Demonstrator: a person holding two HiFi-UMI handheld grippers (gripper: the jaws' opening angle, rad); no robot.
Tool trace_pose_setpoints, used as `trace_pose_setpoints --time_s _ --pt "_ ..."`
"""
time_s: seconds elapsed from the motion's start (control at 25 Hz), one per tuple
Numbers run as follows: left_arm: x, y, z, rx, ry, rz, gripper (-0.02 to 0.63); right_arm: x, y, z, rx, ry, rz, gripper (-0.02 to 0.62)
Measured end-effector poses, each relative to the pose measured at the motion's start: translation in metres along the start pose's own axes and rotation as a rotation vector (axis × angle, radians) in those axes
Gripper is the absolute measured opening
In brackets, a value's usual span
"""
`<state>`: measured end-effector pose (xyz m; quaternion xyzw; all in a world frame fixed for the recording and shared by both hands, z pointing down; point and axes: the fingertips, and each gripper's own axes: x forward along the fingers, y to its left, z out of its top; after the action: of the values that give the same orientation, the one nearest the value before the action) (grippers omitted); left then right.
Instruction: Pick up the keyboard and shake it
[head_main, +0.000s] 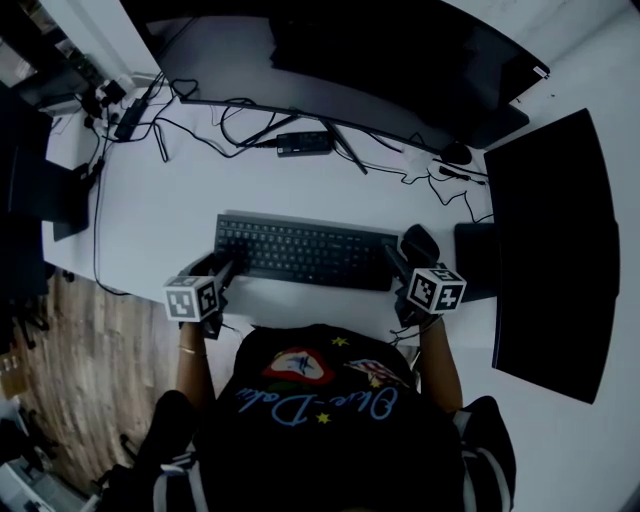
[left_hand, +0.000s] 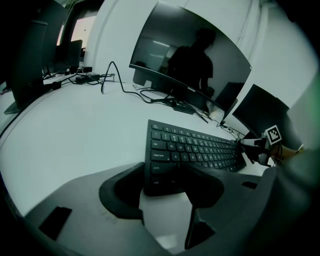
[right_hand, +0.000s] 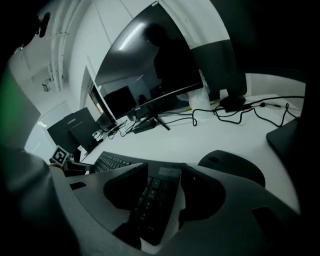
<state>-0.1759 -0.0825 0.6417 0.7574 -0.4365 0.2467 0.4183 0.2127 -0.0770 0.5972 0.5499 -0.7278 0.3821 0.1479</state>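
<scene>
A black keyboard lies flat on the white desk, in front of the person. My left gripper sits at its near left corner. In the left gripper view that corner lies between the wide-apart jaws of the gripper, with white desk showing below it. My right gripper is at the keyboard's right end. In the right gripper view the number-pad end lies between the spread jaws of that gripper, with gaps at both sides. Both stand open.
A black mouse lies just right of the keyboard, close to the right gripper. A curved monitor stands behind, a second dark screen at the right. Cables and a small black box lie behind the keyboard.
</scene>
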Motion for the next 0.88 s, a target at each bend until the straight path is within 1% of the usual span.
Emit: trace_pose_setpoints --time_s 0.2,0.32,0.44,0.6,0.68,0.8,0.88 --pt "0.0 0.002 0.0 -0.015 0.003 0.018 0.207 0.014 -0.006 -0.006 0.063 0.037 0.036 0.197" --pt "-0.003 0.002 0.007 0.0 -0.009 0.035 0.207 0.02 -0.007 -0.009 0.082 0.058 0.054 0.198" --pt "-0.004 0.001 0.009 0.003 -0.017 0.044 0.207 0.025 -0.008 -0.012 0.079 0.081 0.068 0.201" --pt "-0.004 0.003 0.007 -0.001 -0.008 0.045 0.207 0.034 -0.008 -0.012 0.05 0.105 0.065 0.201" --pt "-0.001 0.005 0.004 -0.004 -0.011 0.042 0.211 0.034 -0.009 -0.011 0.046 0.107 0.058 0.206" --pt "-0.004 0.007 0.009 -0.002 -0.027 0.085 0.21 0.032 -0.009 -0.007 0.064 0.094 0.059 0.19" --pt "-0.003 0.006 0.008 0.007 -0.03 0.092 0.21 0.031 -0.007 -0.004 0.087 0.076 0.061 0.182"
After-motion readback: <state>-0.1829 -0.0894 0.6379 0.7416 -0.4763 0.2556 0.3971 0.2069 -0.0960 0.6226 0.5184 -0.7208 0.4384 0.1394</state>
